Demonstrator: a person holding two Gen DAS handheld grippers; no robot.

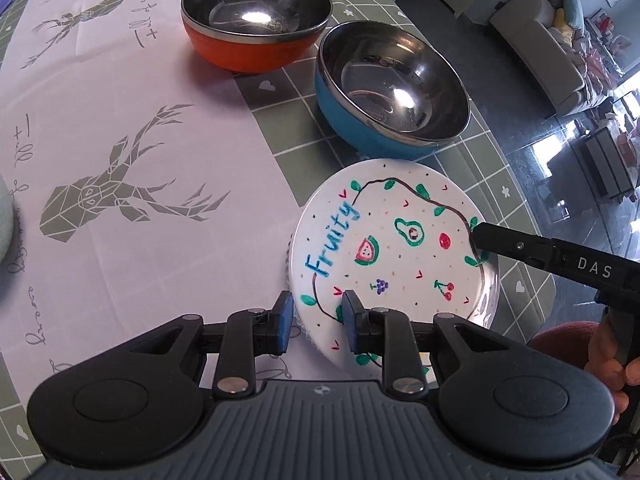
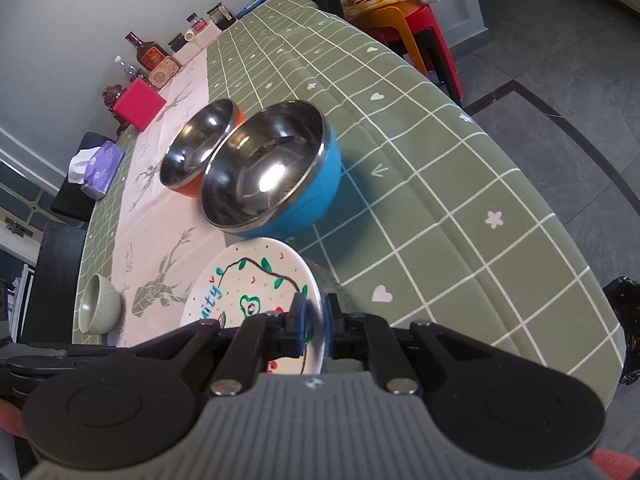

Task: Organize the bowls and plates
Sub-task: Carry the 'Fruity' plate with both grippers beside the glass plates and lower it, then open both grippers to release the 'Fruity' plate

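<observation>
Here, my right gripper [image 2: 314, 324] pinches the rim of the painted plate [image 1: 392, 248], jaws nearly closed on its edge. My left gripper [image 1: 316, 320] stands narrowly parted over the opposite rim, one pad above the plate's face and one outside it; I can't tell if it bites. Just beyond the plate sits the blue bowl [image 1: 394, 92], then the orange bowl [image 1: 256, 20] touching it, probably waiting to be nested.

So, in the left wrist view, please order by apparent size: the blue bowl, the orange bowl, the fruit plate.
1. Fruit plate, though it is nearest the camera.
2-3. Blue bowl and orange bowl look about alike; no ranking.
</observation>
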